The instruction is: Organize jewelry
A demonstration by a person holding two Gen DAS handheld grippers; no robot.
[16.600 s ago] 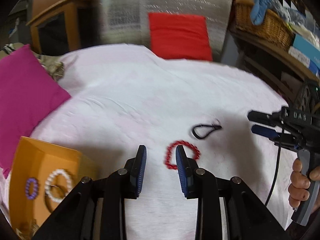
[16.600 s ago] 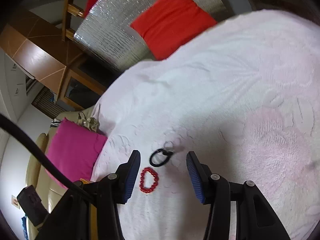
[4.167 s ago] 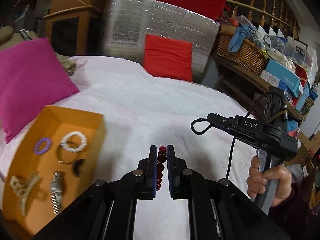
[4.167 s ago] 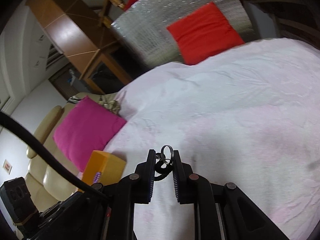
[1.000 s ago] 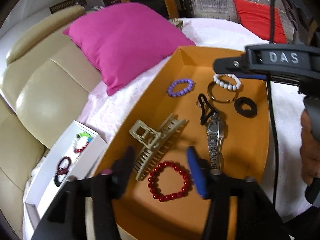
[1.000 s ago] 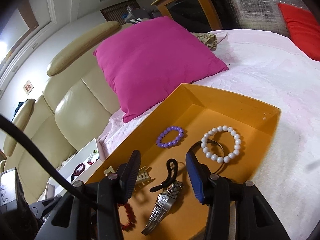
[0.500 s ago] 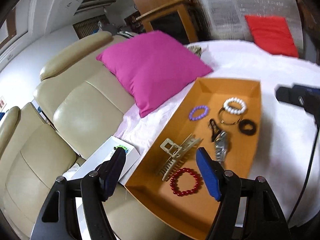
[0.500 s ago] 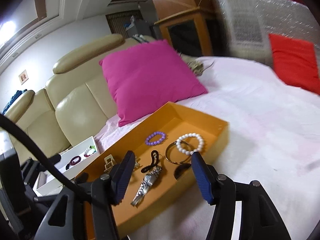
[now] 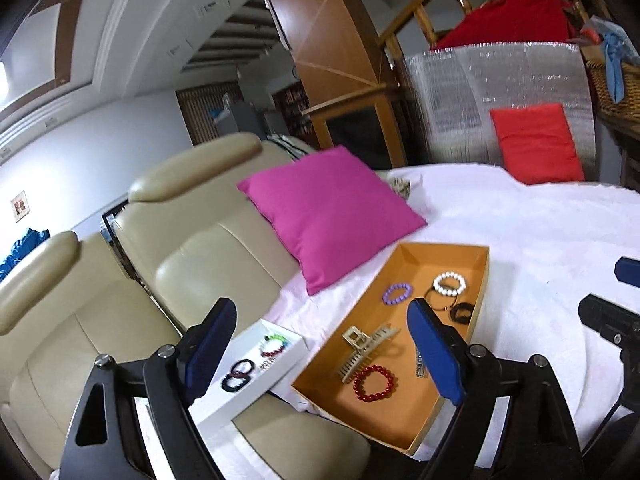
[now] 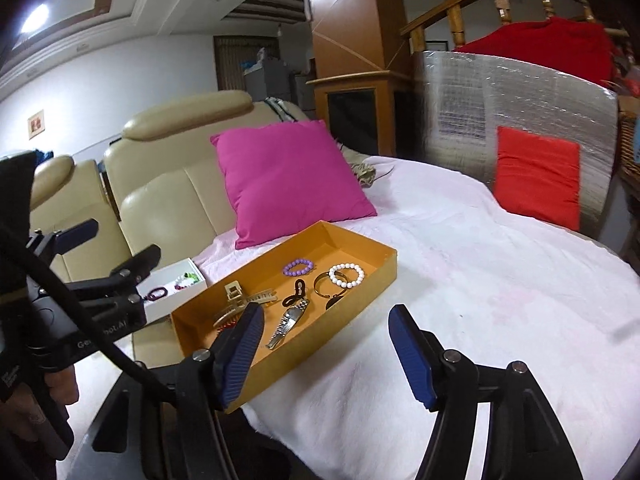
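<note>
An orange tray sits on the white bedspread. In it lie a red bead bracelet, a beige hair claw, a purple bead bracelet, a white bead bracelet, a silver watch and a black loop. My left gripper is open and empty, held back above the tray's near end. My right gripper is open and empty, near the tray's right side.
A white box with more bracelets rests on the beige sofa left of the tray. A magenta pillow lies behind the tray. A red cushion leans on a silver panel at the back.
Both grippers have pulled back and up from the tray, so it looks smaller. The red bracelet and the black loop lie in the tray. Both stay open.
</note>
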